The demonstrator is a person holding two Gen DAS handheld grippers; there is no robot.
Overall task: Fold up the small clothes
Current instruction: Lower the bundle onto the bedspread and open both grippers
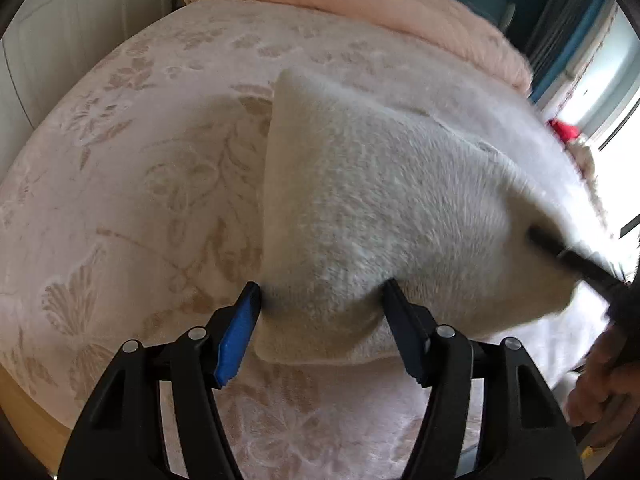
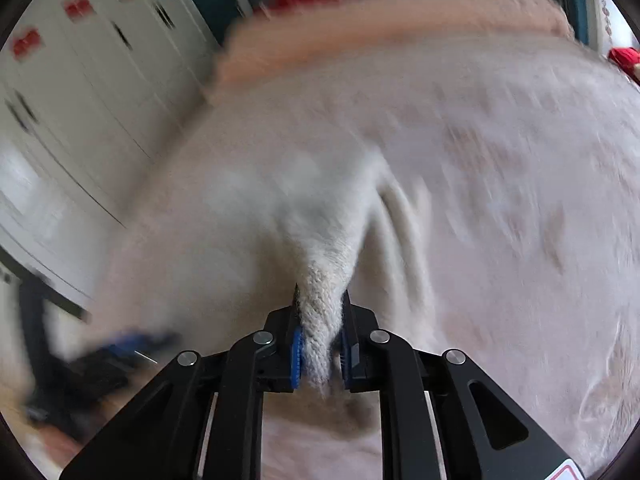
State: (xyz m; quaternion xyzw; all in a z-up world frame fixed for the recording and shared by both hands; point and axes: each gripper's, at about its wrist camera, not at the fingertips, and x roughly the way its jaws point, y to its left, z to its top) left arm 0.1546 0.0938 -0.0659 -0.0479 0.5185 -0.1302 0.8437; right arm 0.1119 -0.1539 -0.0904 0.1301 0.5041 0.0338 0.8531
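Observation:
A fluffy white garment (image 1: 372, 200) lies on the bed with its right side lifted. My left gripper (image 1: 322, 296) is open, its jaws spread on either side of the garment's near left corner, which sits between them. My right gripper (image 2: 320, 312) is shut on a bunched ribbed edge of the white garment (image 2: 320, 320) and holds it up off the bed. In the left wrist view the right gripper's fingers (image 1: 568, 256) show at the right, clamped on the raised edge. The right wrist view is blurred by motion.
The bed is covered with a pale pink floral blanket (image 1: 140, 168). A peach quilt (image 1: 360, 4) is bunched at the head of the bed. White wardrobe doors (image 2: 80, 92) stand to the left. A bright window (image 1: 608, 92) is at the right.

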